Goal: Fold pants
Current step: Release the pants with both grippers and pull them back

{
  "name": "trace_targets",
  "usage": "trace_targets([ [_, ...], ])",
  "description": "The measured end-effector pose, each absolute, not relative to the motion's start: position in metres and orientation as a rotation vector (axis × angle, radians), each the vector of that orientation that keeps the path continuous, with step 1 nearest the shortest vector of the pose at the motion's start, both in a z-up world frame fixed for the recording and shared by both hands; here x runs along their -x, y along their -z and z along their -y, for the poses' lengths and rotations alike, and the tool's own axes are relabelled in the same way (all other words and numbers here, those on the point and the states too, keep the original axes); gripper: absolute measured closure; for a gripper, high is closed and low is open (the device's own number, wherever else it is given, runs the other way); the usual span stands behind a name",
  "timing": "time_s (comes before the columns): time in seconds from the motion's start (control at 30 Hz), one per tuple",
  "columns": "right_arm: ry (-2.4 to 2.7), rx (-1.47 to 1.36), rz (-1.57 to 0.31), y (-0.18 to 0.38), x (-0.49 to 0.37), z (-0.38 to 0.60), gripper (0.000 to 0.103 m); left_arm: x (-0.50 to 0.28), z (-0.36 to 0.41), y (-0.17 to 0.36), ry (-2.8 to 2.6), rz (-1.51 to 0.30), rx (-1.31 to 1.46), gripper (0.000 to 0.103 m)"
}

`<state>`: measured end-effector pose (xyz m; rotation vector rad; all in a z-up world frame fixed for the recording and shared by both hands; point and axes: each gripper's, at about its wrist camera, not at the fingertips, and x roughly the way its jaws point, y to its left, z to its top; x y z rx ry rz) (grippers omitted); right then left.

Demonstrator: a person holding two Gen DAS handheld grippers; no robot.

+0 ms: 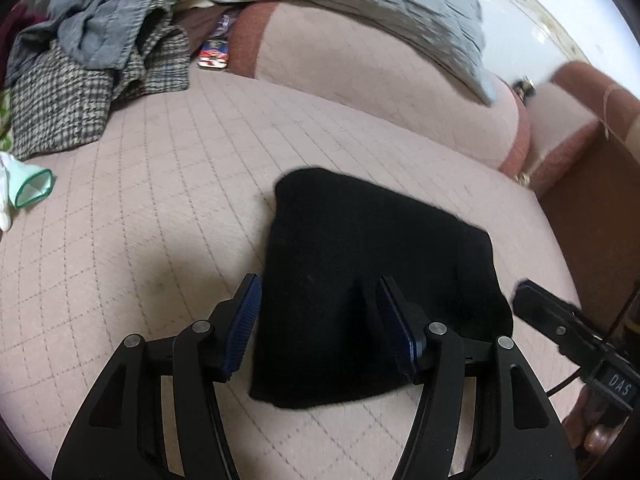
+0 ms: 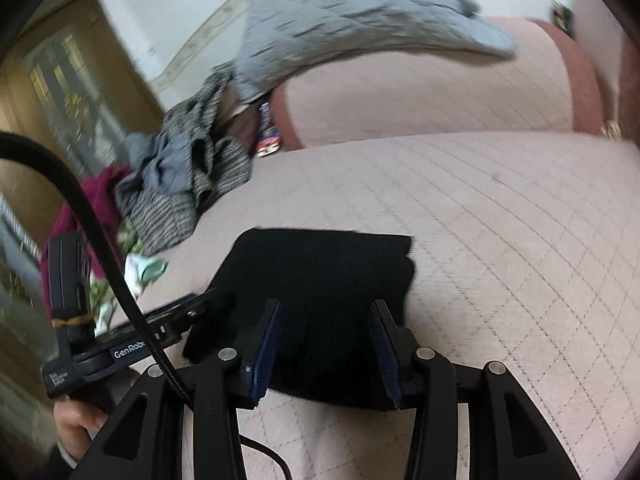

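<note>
Black pants [image 1: 372,248] lie as a compact folded bundle on your pink quilted sofa seat [image 1: 160,200], so folding looks essentially done; only tidying or setting aside seems left. Your left gripper [image 1: 320,312] and right gripper [image 2: 324,340] both stand parted over the bundle's six-o'clock edge, gripping nothing. Loose checked clothing [image 1: 72,92] sits at ten o'clock.

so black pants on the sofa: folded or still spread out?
Folded. The black pants lie as one compact block with squared edges on the quilted sofa cover; no legs trail out.
</note>
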<state>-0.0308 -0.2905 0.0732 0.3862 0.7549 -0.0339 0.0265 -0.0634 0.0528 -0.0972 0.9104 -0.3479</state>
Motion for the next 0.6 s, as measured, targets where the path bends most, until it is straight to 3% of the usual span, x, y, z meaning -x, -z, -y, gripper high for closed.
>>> trace_targets([
  [0.23,0.052,-0.335,-0.876,-0.037,0.031,0.278,0.060,-0.017,0.069,-0.036,0.341,-0.956,0.018,0.042],
  [0.6,0.087,-0.360,-0.820,-0.064,0.054,0.270,0.059,0.007,0.062,-0.069,0.318,-0.842,-0.015,0.043],
])
